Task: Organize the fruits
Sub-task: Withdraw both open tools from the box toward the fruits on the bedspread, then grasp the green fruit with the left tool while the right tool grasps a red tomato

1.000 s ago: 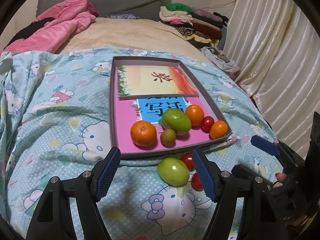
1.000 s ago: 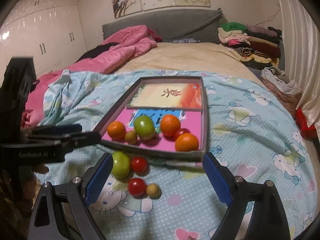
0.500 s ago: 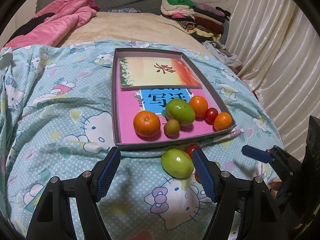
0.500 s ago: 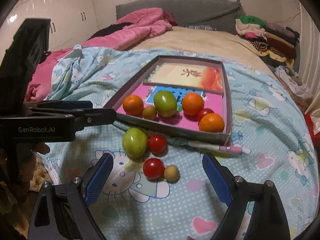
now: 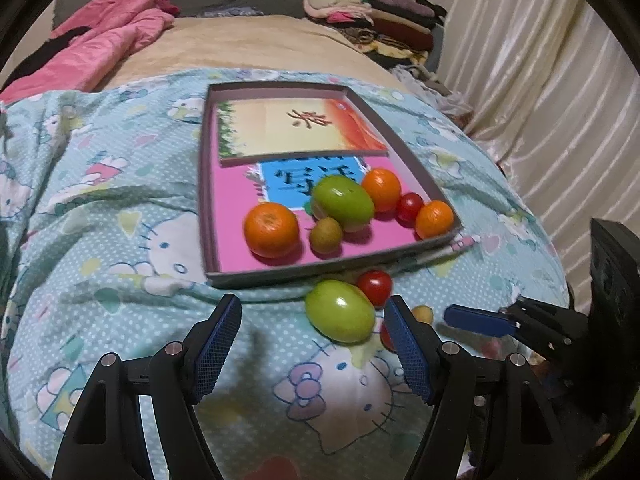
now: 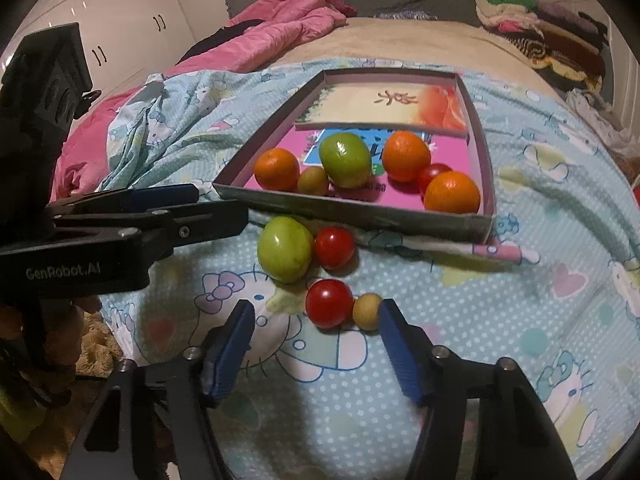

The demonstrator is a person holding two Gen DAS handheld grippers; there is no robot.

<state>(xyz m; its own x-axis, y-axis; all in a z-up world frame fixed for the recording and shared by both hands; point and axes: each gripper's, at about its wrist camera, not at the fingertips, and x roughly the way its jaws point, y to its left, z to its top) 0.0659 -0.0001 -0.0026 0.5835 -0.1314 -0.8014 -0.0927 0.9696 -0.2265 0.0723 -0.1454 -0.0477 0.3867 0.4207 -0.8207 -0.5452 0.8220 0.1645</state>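
The bed (image 6: 400, 40) fills both views, and over its near part lies a light blue cartoon-cat blanket (image 6: 520, 320). On this blanket, in the upper middle of the right wrist view, sits a shallow cardboard box lid (image 6: 360, 216) used as a tray. Inside it I count three oranges, one large green fruit (image 6: 345, 159), one small brownish fruit and one red cherry tomato.

Four fruits are still outside, on the blanket just in front of the tray's near wall: a second green fruit (image 6: 285, 249) touching a cherry tomato (image 6: 334, 247), and lower in the frame another cherry tomato (image 6: 329, 303) touching a small tan fruit (image 6: 367, 311).

The right gripper (image 6: 316, 344) stands just below this lower pair. Its jaws have just been closing to a middle width, but they hold nothing; the tan fruit lies right by the tip of the right-hand finger. The left gripper (image 5: 314, 344) has its jaws wide and empty, and the green fruit lies ahead of them, near the right-hand finger in the left wrist view.

I judge the step in hand is picking up one of the two small fruits with the right gripper. To do it well, the jaws should centre on a single fruit, not on both together, because the two touch and one could roll away on the soft blanket. Closing should be gentle, as a tomato bruises easily.
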